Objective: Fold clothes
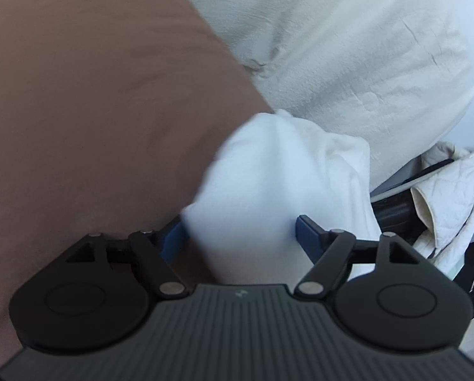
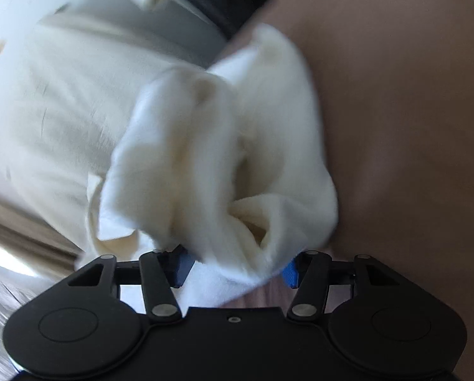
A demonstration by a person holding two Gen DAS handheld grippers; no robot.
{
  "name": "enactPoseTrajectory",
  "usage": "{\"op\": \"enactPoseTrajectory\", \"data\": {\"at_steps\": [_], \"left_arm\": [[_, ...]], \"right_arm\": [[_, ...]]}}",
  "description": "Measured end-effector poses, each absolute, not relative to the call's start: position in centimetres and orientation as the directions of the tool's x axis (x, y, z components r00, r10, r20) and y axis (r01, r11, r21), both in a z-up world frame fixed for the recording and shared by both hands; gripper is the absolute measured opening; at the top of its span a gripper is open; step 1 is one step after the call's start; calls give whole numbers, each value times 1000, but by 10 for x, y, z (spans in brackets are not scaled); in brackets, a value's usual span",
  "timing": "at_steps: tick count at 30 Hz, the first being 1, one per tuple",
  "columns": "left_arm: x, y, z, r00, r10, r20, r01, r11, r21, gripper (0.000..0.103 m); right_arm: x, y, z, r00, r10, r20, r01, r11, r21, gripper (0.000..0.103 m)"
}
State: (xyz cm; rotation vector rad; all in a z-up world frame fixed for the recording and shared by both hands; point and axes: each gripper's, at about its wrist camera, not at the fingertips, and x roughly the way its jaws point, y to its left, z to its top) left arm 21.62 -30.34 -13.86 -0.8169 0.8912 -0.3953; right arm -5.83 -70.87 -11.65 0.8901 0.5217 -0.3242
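Here the left gripper (image 1: 241, 233) has its blue-padded fingers (image 1: 306, 233) standing apart, with a bunched white garment (image 1: 278, 171) lying between them; the right-side pad shows a gap to the cloth, and the left-side pad sits at the cloth's edge, so no pinch is visible. The garment rests on a brown bed cover (image 1: 94, 111), just beside a large cream pillow (image 1: 348, 47). To the right, past the bed's edge, lies a heap of other clothes (image 1: 443, 197) in cream and grey. In the right wrist view, the right gripper (image 2: 235, 270) also has its fingers (image 2: 289, 273) spread, and the crumpled folds of the white garment (image 2: 218, 146) fill the space between them, touching or overlapping both pads; whether they press on it is unclear through the blur. The brown cover (image 2: 411, 127) lies to the right there.
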Motion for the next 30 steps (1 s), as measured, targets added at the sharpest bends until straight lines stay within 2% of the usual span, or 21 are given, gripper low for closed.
{"op": "enactPoseTrajectory", "data": {"at_steps": [3, 5, 7, 8, 10, 11, 16, 18, 19, 21, 24, 27, 28, 30], "left_arm": [[235, -323, -133, 564, -594, -573, -31, 679, -734, 79], [244, -329, -129, 554, -574, -603, -42, 704, -709, 79], [244, -332, -115, 567, -560, -605, 10, 739, -674, 56], [239, -336, -106, 589, -528, -612, 64, 785, -616, 31], [227, -343, -88, 637, -466, -614, 162, 860, -484, 27], [216, -345, -77, 669, -443, -596, 198, 880, -432, 26], [180, -328, -24, 759, -427, -491, 216, 877, -429, 24], [146, -317, -1, 794, -419, -440, 280, 895, -346, 23], [130, -312, 11, 808, -417, -416, 309, 901, -305, 23], [101, -291, 17, 780, -436, -450, 349, 899, -265, 23], [62, -260, 8, 708, -442, -550, 392, 895, -215, 24], [22, -229, -20, 651, -461, -603, 402, 883, -241, 24], [8, -223, -29, 660, -460, -594, 397, 885, -244, 24], [-11, -221, -43, 692, -431, -579, 395, 897, -197, 24]], "right_arm": [[-39, -705, -114, 846, -89, -525, 423, 711, 562, 57], [-36, -710, -114, 857, -90, -507, 402, 733, 549, 45], [-38, -711, -110, 863, -93, -496, 383, 759, 526, 39], [-42, -710, -108, 866, -96, -491, 375, 773, 511, 37], [-50, -709, -102, 871, -101, -481, 362, 794, 489, 34], [-58, -710, -97, 874, -99, -477, 357, 796, 489, 33], [-77, -707, -74, 909, -102, -404, 289, 852, 436, 27], [-84, -704, -62, 929, -114, -352, 244, 904, 351, 26], [-88, -706, -57, 930, -101, -354, 238, 899, 368, 26], [-96, -712, -48, 927, -67, -369, 232, 875, 424, 26], [-101, -696, -38, 886, -68, -458, 266, 884, 383, 24], [-109, -671, -38, 777, -168, -607, 365, 906, 216, 21], [-113, -663, -39, 730, -215, -648, 398, 905, 148, 18], [-128, -661, -40, 683, -285, -673, 455, 886, 86, 4]]}}
